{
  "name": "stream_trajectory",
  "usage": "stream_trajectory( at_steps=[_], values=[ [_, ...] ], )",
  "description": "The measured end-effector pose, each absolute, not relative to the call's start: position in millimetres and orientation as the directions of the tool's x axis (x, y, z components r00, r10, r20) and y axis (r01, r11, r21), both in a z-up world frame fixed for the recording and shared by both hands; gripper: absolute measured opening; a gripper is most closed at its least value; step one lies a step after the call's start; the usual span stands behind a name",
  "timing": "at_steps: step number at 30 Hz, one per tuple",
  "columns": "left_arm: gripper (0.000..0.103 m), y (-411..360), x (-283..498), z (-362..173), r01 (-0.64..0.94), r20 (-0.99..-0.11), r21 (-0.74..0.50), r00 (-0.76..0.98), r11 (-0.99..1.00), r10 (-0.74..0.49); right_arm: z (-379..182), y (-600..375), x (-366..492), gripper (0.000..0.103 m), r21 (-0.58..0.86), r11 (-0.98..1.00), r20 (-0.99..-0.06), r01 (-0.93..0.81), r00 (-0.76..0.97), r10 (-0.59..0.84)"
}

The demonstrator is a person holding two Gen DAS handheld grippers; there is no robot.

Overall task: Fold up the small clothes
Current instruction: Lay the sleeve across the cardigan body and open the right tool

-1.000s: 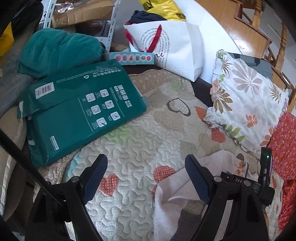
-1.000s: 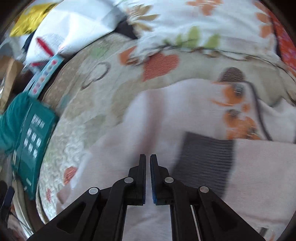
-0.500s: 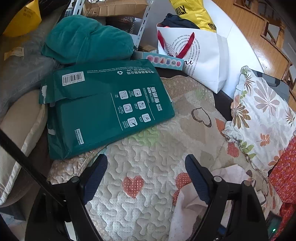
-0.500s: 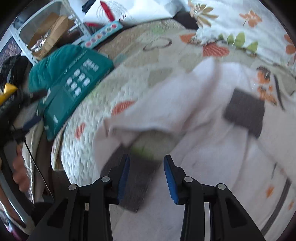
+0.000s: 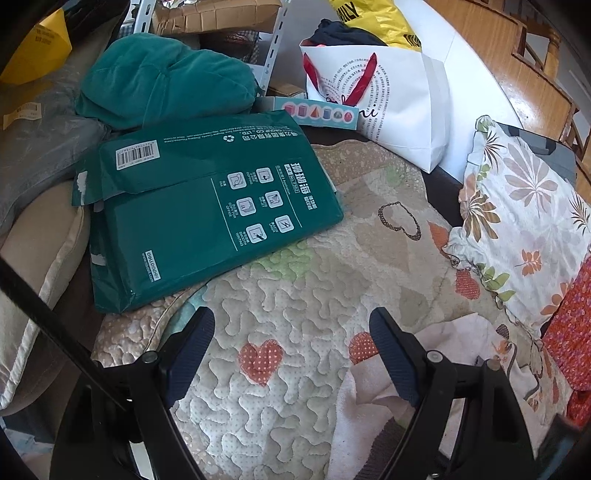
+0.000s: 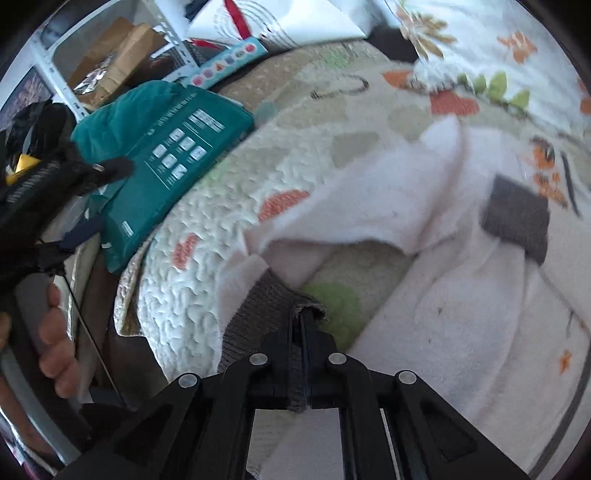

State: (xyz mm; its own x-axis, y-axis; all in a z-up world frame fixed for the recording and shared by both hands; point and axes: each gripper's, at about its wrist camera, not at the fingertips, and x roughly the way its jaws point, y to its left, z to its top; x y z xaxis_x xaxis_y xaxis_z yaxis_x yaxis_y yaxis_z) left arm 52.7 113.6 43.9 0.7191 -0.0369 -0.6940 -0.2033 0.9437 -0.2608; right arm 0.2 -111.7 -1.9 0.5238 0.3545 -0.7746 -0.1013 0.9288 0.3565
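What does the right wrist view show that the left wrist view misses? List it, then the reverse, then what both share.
Right wrist only: the right gripper shut on the garment's grey ribbed cuff, and a hand at the left edge.

Left wrist only: the left gripper open over the quilt, nothing between its fingers, plus a yellow bag.

Both: the pale pink garment, green package, floral pillow, white paper bag.

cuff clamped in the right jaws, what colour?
Grey-brown ribbed knit cuff on a pale pink garment; clearest in the right wrist view.
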Motion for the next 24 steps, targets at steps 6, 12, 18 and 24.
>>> stream_trajectory(
  at_steps=[6,12,18,24],
  values=[
    [0.085,112,52,43,-0.196,-0.696,-0.260,0.717,0.946,-0.043,77,-157,-13,0.005,0.374,0.926,-0.659,-0.058,0.686,0.309],
    [0.085,93,48,42,-0.147,-0.700,-0.235,0.711,0.961,-0.063,130,-275,-58,0.005,0.318,0.933,-0.620,0.170,0.782,0.069],
    [0.085,55,47,41,-0.070,-0.704,-0.185,0.705,0.980,-0.082,85,-407,-102,0.005,0.202,0.816,-0.740,0.541,0.630,-0.234],
    [0.085,5,48,32,0.019,-0.732,-0.121,0.674,0.993,-0.102,21,-477,-121,0.008,0.136,0.687,-0.830,0.714,0.461,-0.315]
  ],
)
